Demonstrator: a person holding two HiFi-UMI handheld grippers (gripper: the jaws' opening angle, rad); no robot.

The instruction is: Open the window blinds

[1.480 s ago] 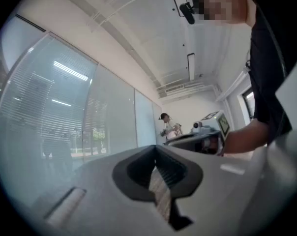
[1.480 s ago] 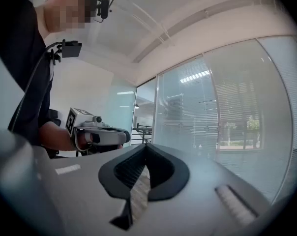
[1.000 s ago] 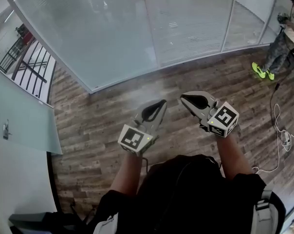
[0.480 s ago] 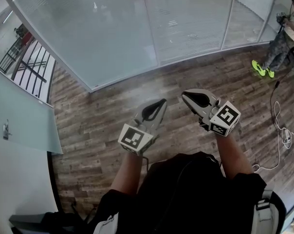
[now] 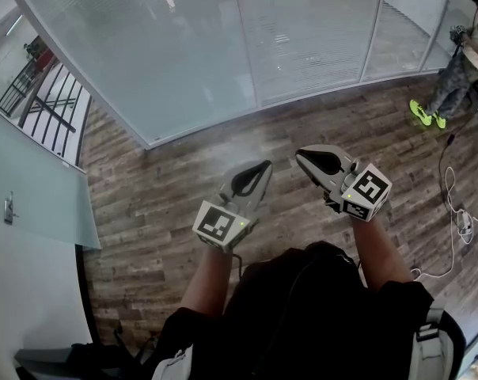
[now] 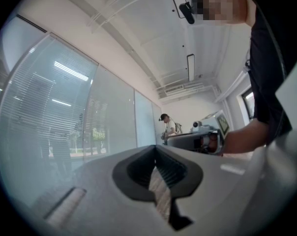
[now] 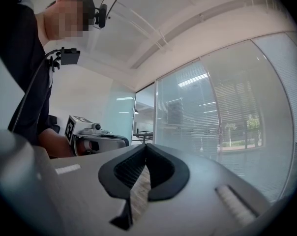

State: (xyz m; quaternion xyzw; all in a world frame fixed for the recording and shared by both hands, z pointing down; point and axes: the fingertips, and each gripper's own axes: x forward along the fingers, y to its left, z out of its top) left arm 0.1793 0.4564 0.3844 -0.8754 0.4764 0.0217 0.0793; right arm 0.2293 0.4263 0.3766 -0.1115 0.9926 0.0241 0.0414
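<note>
The window blinds (image 5: 302,46) hang behind a curved glass wall (image 5: 183,62) ahead of me, their slats showing through the pane. They also appear as blinds (image 6: 40,112) in the left gripper view and as blinds (image 7: 237,112) in the right gripper view. My left gripper (image 5: 264,165) is held over the wooden floor, well short of the glass, shut and holding nothing. My right gripper (image 5: 297,156) sits beside it, also shut and holding nothing. In each gripper view, the left gripper (image 6: 156,147) and the right gripper (image 7: 146,145) show their jaws meeting at the tip.
Another person (image 5: 460,62) in bright green shoes stands at the far right by the glass. A white cable (image 5: 454,204) trails over the floor at the right. A frosted glass door (image 5: 33,188) stands at my left. Wood floor (image 5: 168,188) lies between me and the wall.
</note>
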